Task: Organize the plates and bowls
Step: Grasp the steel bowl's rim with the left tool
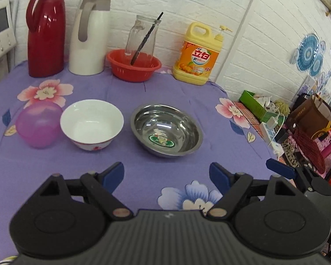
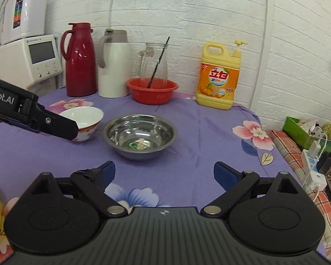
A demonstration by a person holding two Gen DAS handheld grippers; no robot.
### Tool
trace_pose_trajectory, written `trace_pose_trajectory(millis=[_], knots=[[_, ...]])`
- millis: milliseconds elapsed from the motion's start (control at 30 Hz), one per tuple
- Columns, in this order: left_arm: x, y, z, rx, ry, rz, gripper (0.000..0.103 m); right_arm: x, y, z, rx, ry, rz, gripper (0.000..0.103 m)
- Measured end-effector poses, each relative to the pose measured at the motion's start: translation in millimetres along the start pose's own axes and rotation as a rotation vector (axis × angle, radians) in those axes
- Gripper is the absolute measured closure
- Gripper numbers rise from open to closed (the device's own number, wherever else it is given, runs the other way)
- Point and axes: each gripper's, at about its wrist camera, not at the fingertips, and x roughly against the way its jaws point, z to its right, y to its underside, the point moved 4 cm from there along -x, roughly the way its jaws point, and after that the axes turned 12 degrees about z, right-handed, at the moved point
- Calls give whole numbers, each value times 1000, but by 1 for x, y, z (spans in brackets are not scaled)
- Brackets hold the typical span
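Both hand-held grippers spread, nothing between: left hand-held gripper [image 1: 166, 173], right hand-held gripper [image 2: 164, 172]. Steel bowl [image 1: 166, 130], green sticker inside, mid tabletop [image 1: 143, 176]; white bowl [image 1: 91, 123] beside, then purple bowl [image 1: 38, 124]. "Robot.AI" partly legible on left gripper body. Detergent jug [image 2: 219, 77]: "立白".

Three bowls are set in a row on the table [image 1: 165, 92], plastic bowl [image 1: 39, 124] leftmost, china bowl [image 1: 91, 124] touching it, steel bowl [image 1: 166, 129] rightmost; behind stand two flasks [image 1: 46, 29], basket [image 1: 133, 65] and detergent jug [image 1: 198, 54].

Home kitchen corner: thermoses [image 2: 80, 61], dish soap [image 2: 219, 77], floral tablecloth [image 2: 209, 137].
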Motion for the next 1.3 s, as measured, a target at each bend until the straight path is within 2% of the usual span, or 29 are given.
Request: trace_pose_trajectory(millis=[100, 233, 367, 500, 600, 700, 800, 933, 1033, 1067, 1200, 1267, 1300], knots=[[-32, -4, -4, 98, -42, -27, 21, -29, -15, 16, -3, 14, -5, 0], [-54, -4, -19, 235, -132, -29, 21, -85, -23, 30, 48, 51, -67, 0], [-65, -5, -32, 313, -191, -29, 21, -135, -14, 39, -19, 7, -133, 0], [-77, -8, -32, 337, -221, -4, 22, -151, 1, 36, -76, -51, -173, 0], [-95, -4, -29, 398, -202, -25, 23, -152, 7, 33, -71, -46, -180, 0], [-103, 0, -26, 403, -227, -11, 23, -156, 10, 29, -53, -44, -182, 0], [-109, 3, -26, 426, -222, -6, 23, -161, 14, 28, -92, -80, -191, 0], [-119, 4, -25, 425, -237, -10, 24, -166, 18, 23, -98, -82, -199, 0], [-133, 4, -27, 431, -263, -20, 31, -170, 23, 16, -100, -88, -185, 0], [-138, 5, -29, 433, -269, -30, 38, -171, 24, 15, -107, -86, -177, 0], [-144, 5, -30, 409, -246, -41, 60, -174, 30, 9, -112, -99, -165, 0], [-143, 5, -30, 405, -227, -45, 64, -172, 28, 5, -91, -127, -166, 0], [-140, 4, -29, 393, -220, -41, 68, -170, 25, 2, -95, -156, -174, 4]])
